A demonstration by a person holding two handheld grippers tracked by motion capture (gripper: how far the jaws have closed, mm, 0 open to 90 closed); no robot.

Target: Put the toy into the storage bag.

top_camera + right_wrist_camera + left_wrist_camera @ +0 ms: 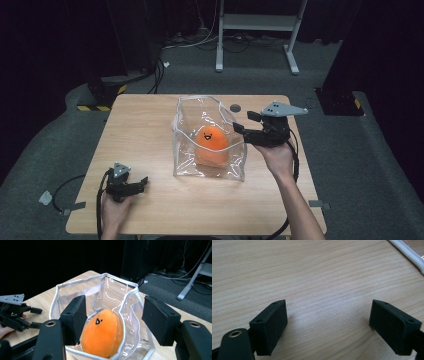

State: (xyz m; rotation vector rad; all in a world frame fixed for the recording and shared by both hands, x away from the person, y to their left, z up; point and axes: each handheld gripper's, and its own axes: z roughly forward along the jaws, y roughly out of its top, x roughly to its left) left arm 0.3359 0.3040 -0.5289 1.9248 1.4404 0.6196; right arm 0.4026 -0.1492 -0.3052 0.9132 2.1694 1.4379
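A clear plastic bag with a white rim stands upright in the middle of the wooden table. An orange plush toy with a small face sits inside it, also seen in the right gripper view as the plush within the bag. My right gripper hovers open at the bag's right rim, its jaws spread over the toy with nothing held. My left gripper rests low near the front left of the table, open and empty.
The bag's white rim corner shows at the top right of the left gripper view. A small dark round mark lies on the table behind the bag. A white stand and cables sit on the floor beyond.
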